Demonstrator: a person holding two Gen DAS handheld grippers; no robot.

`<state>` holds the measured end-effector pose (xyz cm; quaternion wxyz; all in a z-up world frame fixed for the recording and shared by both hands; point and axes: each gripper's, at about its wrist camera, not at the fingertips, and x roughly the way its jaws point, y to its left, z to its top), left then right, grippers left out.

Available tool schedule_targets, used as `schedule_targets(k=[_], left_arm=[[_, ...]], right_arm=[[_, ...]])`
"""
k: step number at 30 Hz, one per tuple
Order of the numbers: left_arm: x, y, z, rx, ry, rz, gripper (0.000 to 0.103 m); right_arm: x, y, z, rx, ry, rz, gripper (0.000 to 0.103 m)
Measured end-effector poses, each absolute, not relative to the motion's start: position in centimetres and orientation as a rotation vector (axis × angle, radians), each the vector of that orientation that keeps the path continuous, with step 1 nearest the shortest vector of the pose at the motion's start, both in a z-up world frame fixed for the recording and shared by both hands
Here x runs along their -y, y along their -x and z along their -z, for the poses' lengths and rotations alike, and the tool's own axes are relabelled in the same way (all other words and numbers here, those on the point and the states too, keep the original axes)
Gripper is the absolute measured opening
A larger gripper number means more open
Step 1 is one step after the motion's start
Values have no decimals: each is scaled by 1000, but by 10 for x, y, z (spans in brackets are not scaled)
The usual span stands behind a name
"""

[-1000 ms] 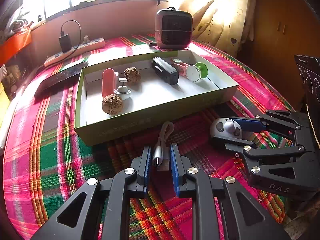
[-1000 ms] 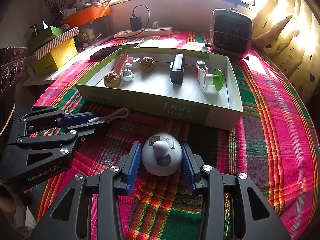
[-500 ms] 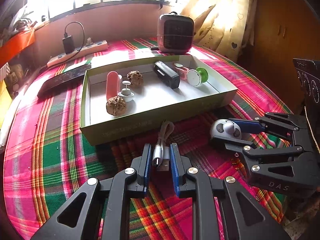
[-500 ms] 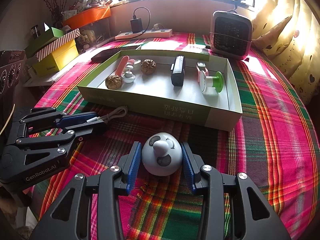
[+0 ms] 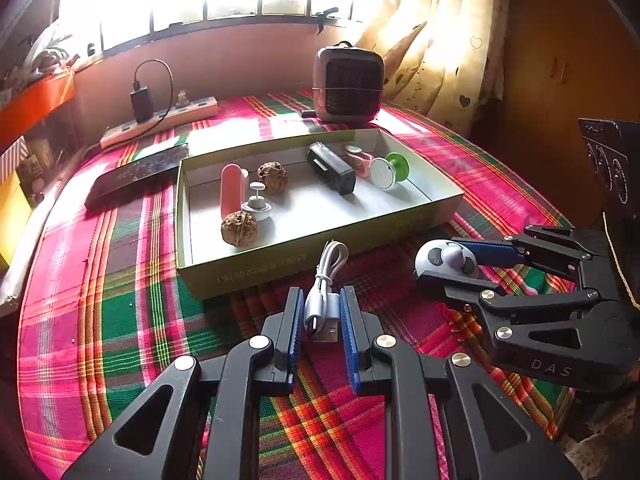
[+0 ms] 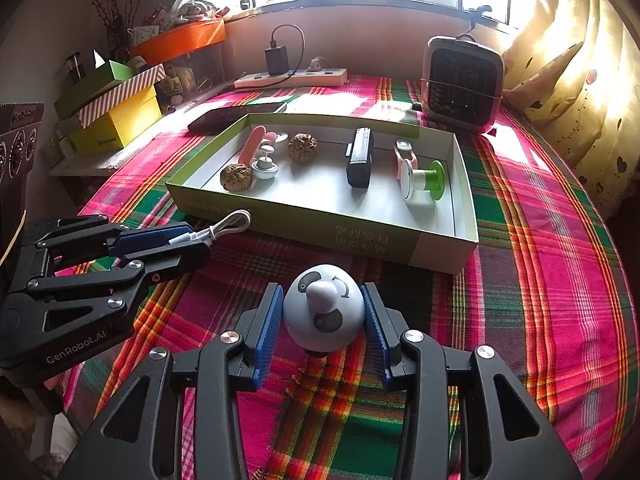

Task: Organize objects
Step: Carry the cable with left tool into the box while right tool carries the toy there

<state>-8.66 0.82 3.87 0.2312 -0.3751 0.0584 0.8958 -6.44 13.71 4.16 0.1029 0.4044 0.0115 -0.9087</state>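
Note:
My left gripper (image 5: pixel 320 308) is shut on a coiled white USB cable (image 5: pixel 326 280), lifted above the plaid cloth just in front of the green box (image 5: pixel 280 268). The left gripper also shows in the right wrist view (image 6: pixel 176 240) with the cable (image 6: pixel 224 228). My right gripper (image 6: pixel 324 308) is shut on a white panda-faced round gadget (image 6: pixel 324 308), held above the cloth in front of the box (image 6: pixel 360 236). It also shows in the left wrist view (image 5: pixel 444 258). The box holds two walnuts, a pink tube, a black block, a green-and-white spool.
A small heater (image 6: pixel 462 84) stands behind the box. A power strip with charger (image 6: pixel 290 76) lies at the back. A dark phone (image 5: pixel 136 172) lies left of the box. Coloured boxes (image 6: pixel 116 120) are stacked at the left. Curtains hang at the right.
Both grippers have risen and tilted a little, each still holding its object; the box and window sit lower in both views now.

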Motion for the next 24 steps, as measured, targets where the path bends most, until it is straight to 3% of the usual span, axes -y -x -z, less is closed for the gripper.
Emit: schedule_targets(k=[24], left_arm=[[-8,114,-67,-98,979,-2506,17]], right_arm=[[-153,93,-74,-54,-1105,2739,41]])
